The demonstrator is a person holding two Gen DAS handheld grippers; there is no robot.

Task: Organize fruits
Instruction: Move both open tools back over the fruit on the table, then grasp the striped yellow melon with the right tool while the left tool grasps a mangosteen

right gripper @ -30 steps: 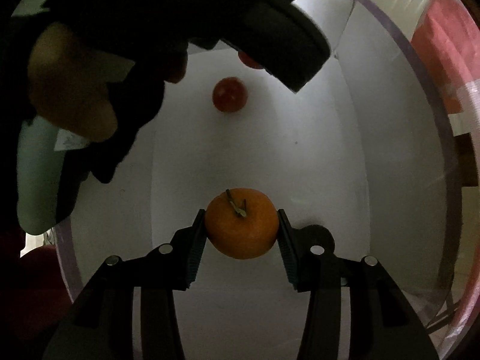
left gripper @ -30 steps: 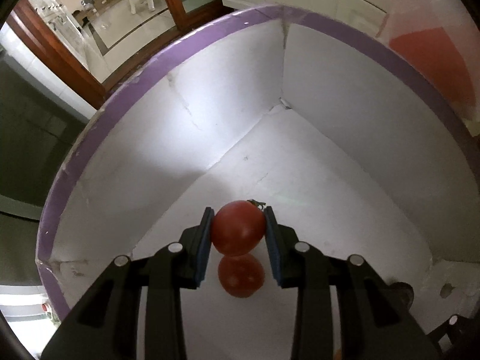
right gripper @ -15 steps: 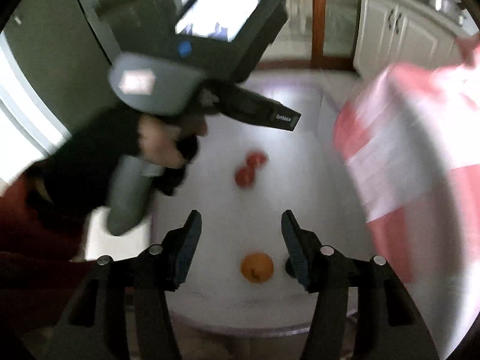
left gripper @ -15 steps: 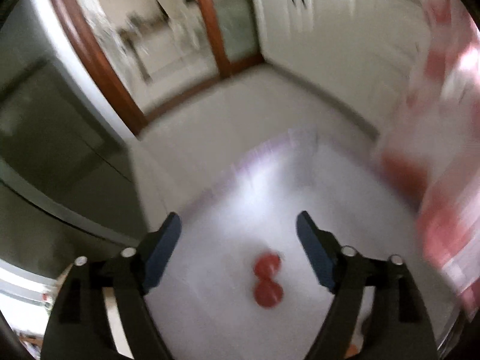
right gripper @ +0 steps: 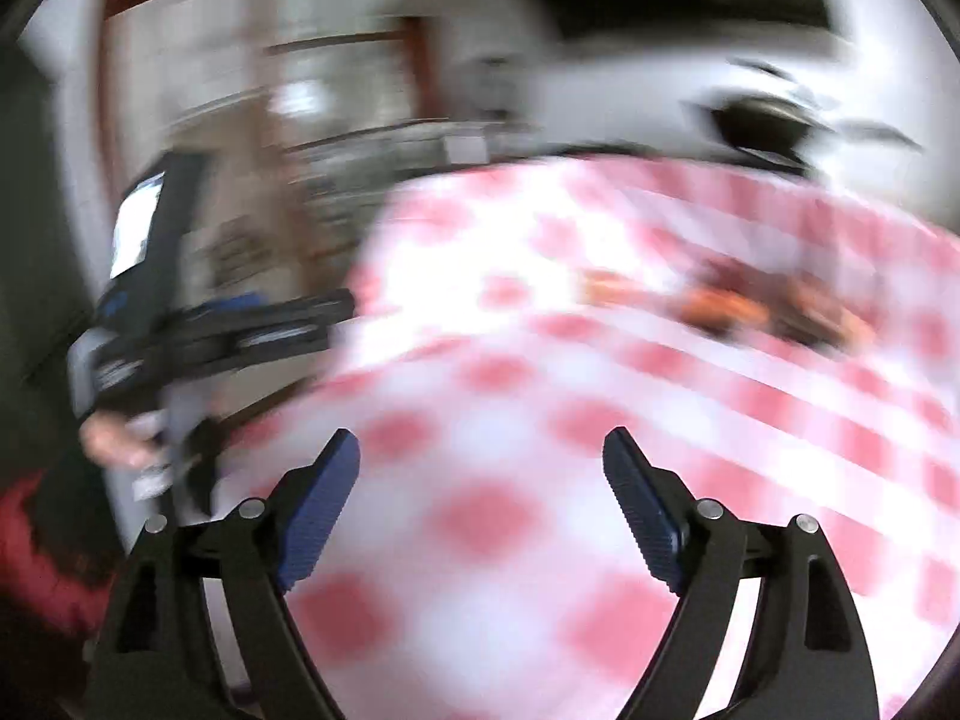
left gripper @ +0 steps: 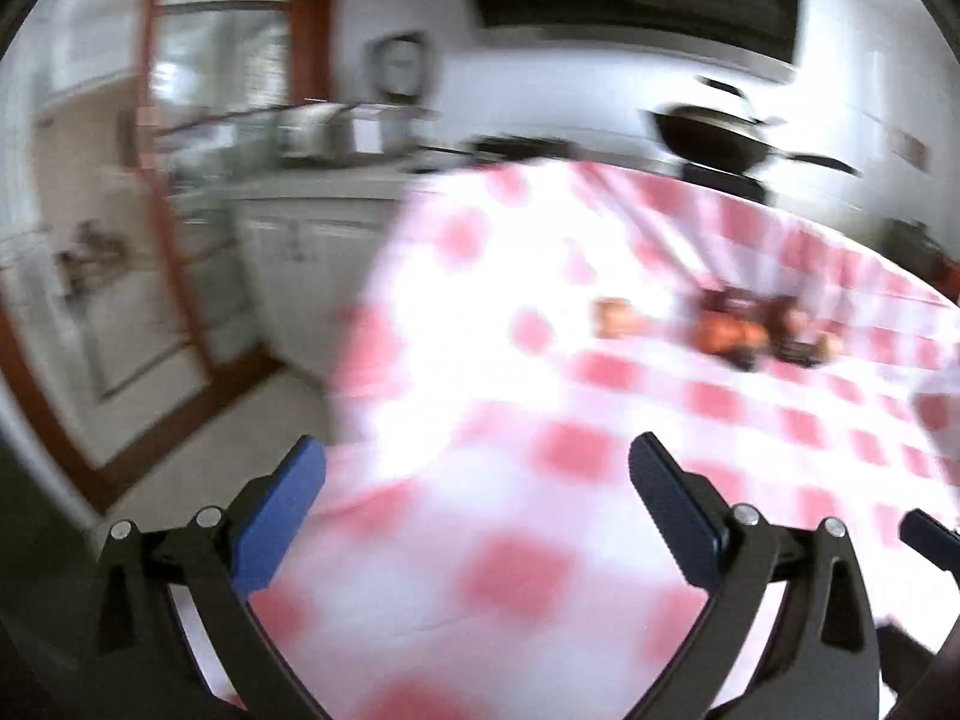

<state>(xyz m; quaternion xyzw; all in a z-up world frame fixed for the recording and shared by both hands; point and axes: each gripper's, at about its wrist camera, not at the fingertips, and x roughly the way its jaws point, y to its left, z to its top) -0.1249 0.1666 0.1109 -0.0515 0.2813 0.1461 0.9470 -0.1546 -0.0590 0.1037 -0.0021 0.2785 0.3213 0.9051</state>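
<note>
While both claws hang over the red-and-white checked cloth (left gripper: 540,396) with nothing between their blue pads, the step in hand reads as the reach toward the next fruit. The left claw (left gripper: 477,504) stands very wide and the right claw (right gripper: 480,504) wide too; each has just been opening, and neither has anything in its gap. The fruits still to be sorted lie in a loose cluster (left gripper: 756,330) on the far right part of the covered surface, well ahead of both claws, with one small orange piece (left gripper: 615,317) a little apart on its left. Motion blur makes it impossible to count them or tell their kinds; orange and dark red tones are all that can be made out.

The next move, as I judge it, calls for carrying each claw forward and to the right across the cloth, lowering it over a single fruit, and lining the pads on either side before closing. The lone orange piece looks the easiest first pick, since nothing crowds it.

The left wrist view shows the cluster more sharply, along with white cabinets (left gripper: 300,264) and a dark pan (left gripper: 714,132) beyond the surface. The right wrist view smears the cluster (right gripper: 774,306) into streaks, but it alone shows the left-hand tool from the side, with the person's hand (right gripper: 114,441) on its handle and a red sleeve (right gripper: 36,552) below.
</note>
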